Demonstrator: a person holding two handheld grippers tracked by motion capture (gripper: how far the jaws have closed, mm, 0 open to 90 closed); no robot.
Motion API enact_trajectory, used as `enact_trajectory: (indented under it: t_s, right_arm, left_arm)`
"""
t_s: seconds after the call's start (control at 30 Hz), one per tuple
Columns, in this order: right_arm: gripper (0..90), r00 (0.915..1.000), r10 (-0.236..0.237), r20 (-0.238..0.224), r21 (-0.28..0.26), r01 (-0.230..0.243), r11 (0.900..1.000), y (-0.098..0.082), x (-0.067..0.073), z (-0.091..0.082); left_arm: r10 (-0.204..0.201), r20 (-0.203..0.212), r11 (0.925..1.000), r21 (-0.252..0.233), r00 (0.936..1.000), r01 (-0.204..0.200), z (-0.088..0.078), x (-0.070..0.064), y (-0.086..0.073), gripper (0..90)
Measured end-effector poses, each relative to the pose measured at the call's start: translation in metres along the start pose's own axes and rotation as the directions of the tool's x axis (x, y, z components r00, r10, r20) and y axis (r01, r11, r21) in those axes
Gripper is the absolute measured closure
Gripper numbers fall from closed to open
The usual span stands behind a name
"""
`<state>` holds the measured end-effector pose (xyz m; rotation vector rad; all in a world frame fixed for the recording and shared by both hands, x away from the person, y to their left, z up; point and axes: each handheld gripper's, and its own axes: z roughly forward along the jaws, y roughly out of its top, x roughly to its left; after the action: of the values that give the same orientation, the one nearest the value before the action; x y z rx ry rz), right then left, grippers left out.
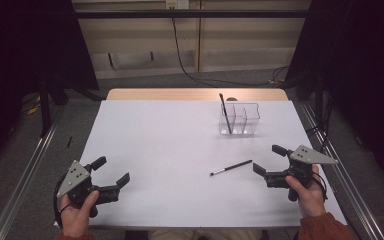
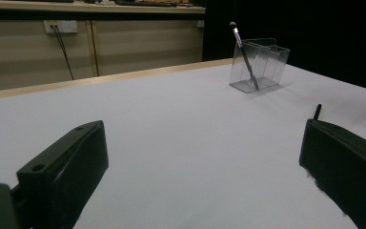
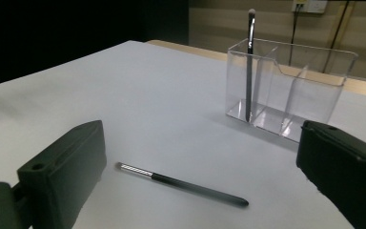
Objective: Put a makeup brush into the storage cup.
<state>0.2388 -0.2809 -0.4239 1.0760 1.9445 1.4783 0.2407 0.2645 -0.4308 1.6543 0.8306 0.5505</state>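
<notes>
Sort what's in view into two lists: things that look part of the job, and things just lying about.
Likely the job:
brush on the table
brush in the organizer
clear organizer
left gripper, open
right gripper, open

Just there:
wall cable
wall socket

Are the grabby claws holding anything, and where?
No. Both the left gripper and right gripper are open and empty; the brush lies loose on the table.

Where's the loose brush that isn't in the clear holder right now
The loose brush lies flat on the white table, in the high view just left of the right gripper and nearer the person than the clear holder.
</notes>
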Motion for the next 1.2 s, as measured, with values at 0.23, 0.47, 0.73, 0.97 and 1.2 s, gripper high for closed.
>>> enact_trajectory:
  t_s: [0.23,0.47,0.73,0.97,1.2]
  right_arm:
    - [1.6,0.9997,-0.015,-0.019,0.049,0.016,0.999,0.01,0.0,0.022]
    - [1.6,0.9996,-0.016,-0.023,0.065,0.017,0.998,0.021,-0.004,0.037]
    - [3.3,0.9988,-0.027,-0.04,0.102,0.031,0.994,0.029,-0.004,0.054]
    - [3.9,0.9979,-0.03,-0.057,0.131,0.037,0.991,0.037,-0.007,0.065]
    - [5.9,0.9949,-0.054,-0.085,0.176,0.069,0.982,0.048,-0.005,0.074]
  left_arm:
    - [0.005,0.012,1.0,0.003,0.9999,-0.005,0.001,-0.001,0.0,2.4]
    - [0.003,0.012,1.0,0.005,0.9999,-0.003,0.001,0.001,0.0,2.4]
    - [0.004,0.01,1.0,0.007,0.9999,-0.004,0.001,0.001,0.0,2.4]
    - [0.01,0.004,0.9999,0.01,0.9999,-0.01,0.001,0.001,0.0,2.2]
    - [0.008,0.005,0.9999,0.01,1.0,-0.008,0.001,0.001,0.0,2.2]
